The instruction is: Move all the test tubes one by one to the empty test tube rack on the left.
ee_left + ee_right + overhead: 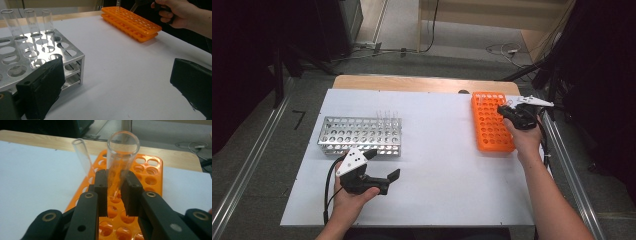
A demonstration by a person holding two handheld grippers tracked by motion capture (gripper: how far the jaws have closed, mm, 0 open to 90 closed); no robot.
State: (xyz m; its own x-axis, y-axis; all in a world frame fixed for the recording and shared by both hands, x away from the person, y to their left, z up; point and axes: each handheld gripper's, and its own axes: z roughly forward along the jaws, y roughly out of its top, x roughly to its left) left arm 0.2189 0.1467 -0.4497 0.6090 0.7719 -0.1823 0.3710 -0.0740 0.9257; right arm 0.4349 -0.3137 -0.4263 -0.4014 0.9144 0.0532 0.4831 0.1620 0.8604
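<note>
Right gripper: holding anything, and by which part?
Yes: the right gripper clamps a clear test tube around its middle, over the orange rack.

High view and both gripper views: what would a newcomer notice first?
The bright orange plastic tube rack at the table's far right, where the right gripper clamps a clear glass test tube above it. Next, the perforated silver metal rack at left holding three clear tubes, with the left gripper open nearby.
</note>
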